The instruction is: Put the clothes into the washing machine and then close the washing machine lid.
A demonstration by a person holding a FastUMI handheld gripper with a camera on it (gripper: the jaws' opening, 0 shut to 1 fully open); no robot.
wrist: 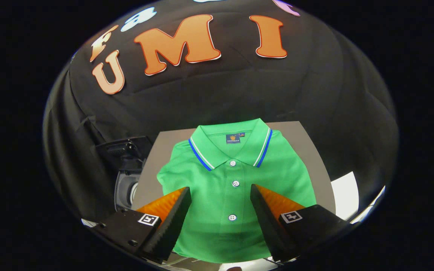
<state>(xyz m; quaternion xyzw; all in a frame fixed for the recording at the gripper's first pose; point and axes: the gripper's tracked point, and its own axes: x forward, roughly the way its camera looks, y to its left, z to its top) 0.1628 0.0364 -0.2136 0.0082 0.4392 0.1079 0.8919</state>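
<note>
Gripper (pixel 220 195) spread wide above folded green polo shirt (pixel 236 199), pinching nothing.

Fingers apart on either side of the button placket, lower buttons between them, collar with blue and white trim beyond the tips. Shirt lying flat, covering most of a grey board (pixel 156 162), collar toward its far edge. Beside the board's left edge, a dark machine (pixel 124 165) with a round opening, against black cloth wall.
</note>
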